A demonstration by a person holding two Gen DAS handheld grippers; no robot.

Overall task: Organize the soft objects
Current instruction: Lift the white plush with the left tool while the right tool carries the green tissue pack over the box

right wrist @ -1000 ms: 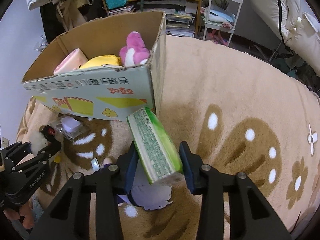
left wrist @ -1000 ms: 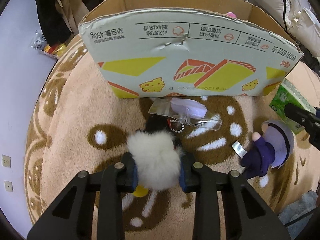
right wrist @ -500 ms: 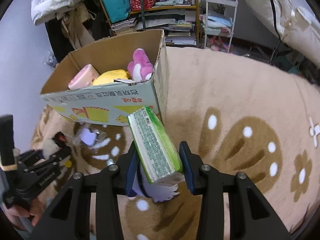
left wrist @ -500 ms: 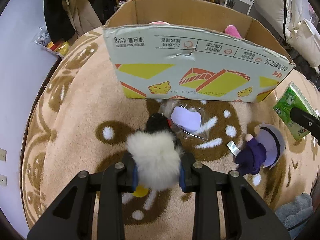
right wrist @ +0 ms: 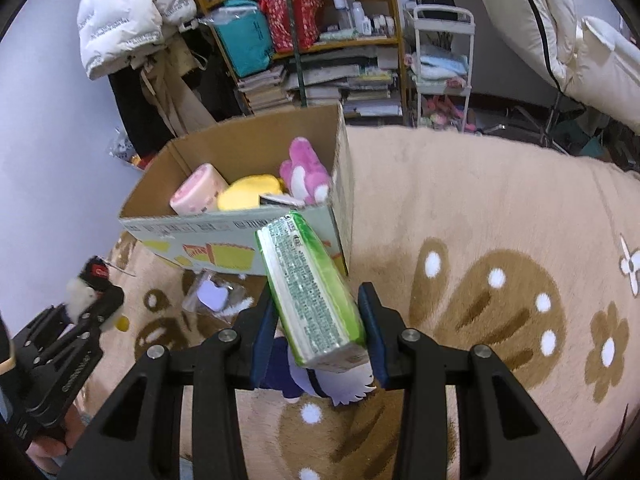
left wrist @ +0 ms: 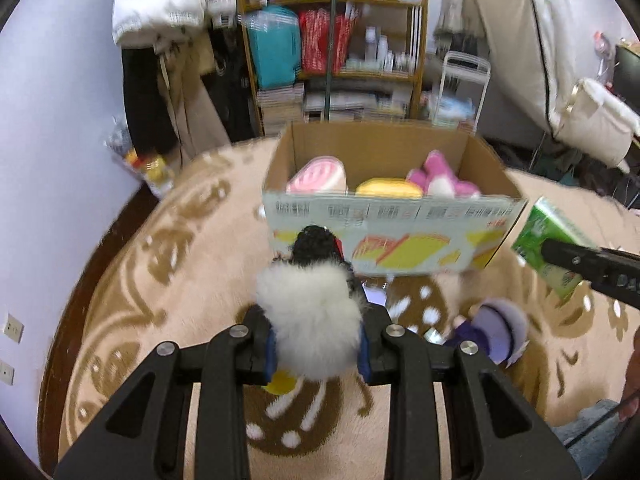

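My left gripper (left wrist: 316, 346) is shut on a fluffy white plush toy with a black head (left wrist: 312, 308), held above the rug in front of the cardboard box (left wrist: 392, 240). My right gripper (right wrist: 316, 330) is shut on a green tissue pack (right wrist: 312, 288), lifted near the box's right front corner (right wrist: 340, 240). Inside the box lie a pink roll plush (right wrist: 198, 194), a yellow plush (right wrist: 250, 196) and a pink-and-white plush (right wrist: 306, 172). A purple doll (left wrist: 490, 330) lies on the rug, partly hidden under the tissue pack in the right wrist view.
A beige rug with brown patterns (right wrist: 500, 240) covers the floor. A clear packet with a lilac item (right wrist: 214, 296) lies before the box. Behind the box stand a cluttered bookshelf (right wrist: 312, 40), hanging coats (right wrist: 132, 20) and a white trolley (right wrist: 440, 64).
Both grippers rose and tilted up with their loads, so the box's inside and the shelves now show. The plush and the tissue pack stay gripped.
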